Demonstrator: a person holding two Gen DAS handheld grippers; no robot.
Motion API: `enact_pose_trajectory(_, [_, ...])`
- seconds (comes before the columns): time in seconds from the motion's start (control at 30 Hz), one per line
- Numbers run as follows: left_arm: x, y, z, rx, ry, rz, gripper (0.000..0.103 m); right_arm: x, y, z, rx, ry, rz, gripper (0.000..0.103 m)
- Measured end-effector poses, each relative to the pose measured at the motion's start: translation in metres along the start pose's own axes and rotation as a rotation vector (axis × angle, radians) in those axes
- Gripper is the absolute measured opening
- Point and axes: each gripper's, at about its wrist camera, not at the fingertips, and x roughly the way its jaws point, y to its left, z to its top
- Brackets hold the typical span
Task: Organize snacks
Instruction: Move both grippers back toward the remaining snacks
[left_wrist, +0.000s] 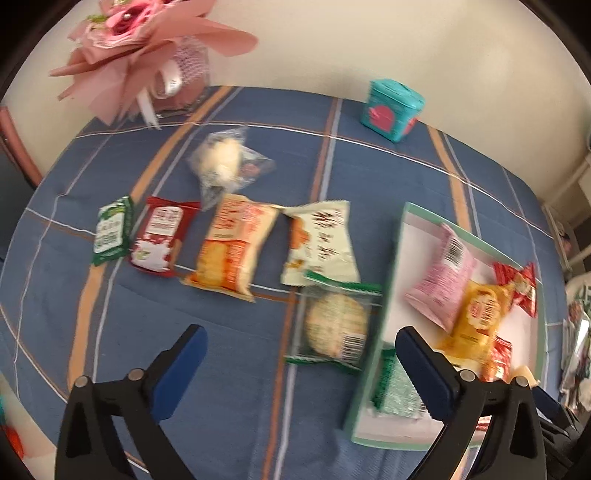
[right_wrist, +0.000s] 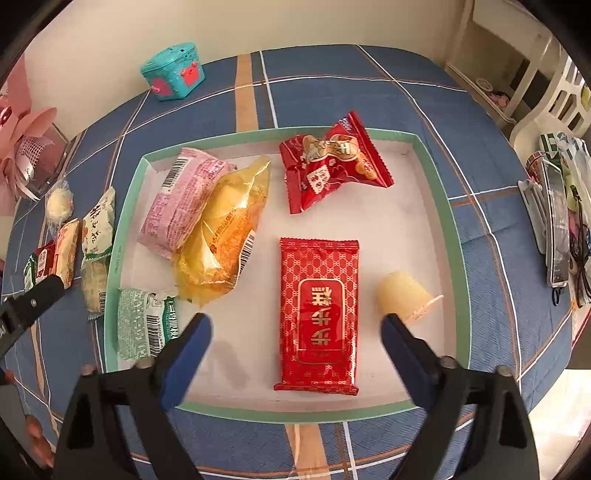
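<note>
**Both grippers empty, half the snacks still outside the tray**

Left gripper (left_wrist: 301, 363): jaws wide apart, nothing between them, hanging over the blue plaid tablecloth (left_wrist: 229, 406) just beside the shallow white tray w/ mint-green rim (right_wrist: 439, 206). Right gripper (right_wrist: 295, 350): also spread wide, empty, above the tray's near half; the flat red gold-patterned packet (right_wrist: 319, 317) lies between its fingers but below them, not pinched.

In tray: pink wrapper (right_wrist: 181, 199) overlapping a clear yellow bag (right_wrist: 221, 236), crumpled red pouch (right_wrist: 332, 166), small pale jelly cup (right_wrist: 404, 299) on its side, green-white packet (right_wrist: 144, 325) at the left wall.

Still on the cloth, in a loose row: green sachet (left_wrist: 110, 230), red-white sachet (left_wrist: 160, 236), orange cracker bag (left_wrist: 232, 247), cream packet (left_wrist: 319, 243), clear round-cake wrapper w/ green trim (left_wrist: 334, 326) touching the tray's edge, clear bun bag (left_wrist: 221, 162) further back.

Risks, my read:
- Round-cake wrapper sits against the rim; a pinch there may catch the tray wall and drag the tray.
- Slick film wrappers could slip from the pads.
- Cream packet overlaps the round-cake wrapper, so lifting one may shift the other.
- Jelly cup could roll if bumped.
- Left view is blurred, so aim may be off.
</note>
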Motion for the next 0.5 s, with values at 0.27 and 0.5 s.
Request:
enact_pose_trajectory(0.27, [0.002, 0.038, 0.005, -0.099, -0.026, 0.037, 0.103, -0.002, 0.022, 0.002, -0.034, -0.037, 0.090, 0.100])
enact_pose_trajectory(0.5, [0.000, 0.072, 0.008, -0.172, -0.078, 0.056, 0.103, -0.008, 0.051, 0.006, -0.064, -0.063, 0.167, 0.100])
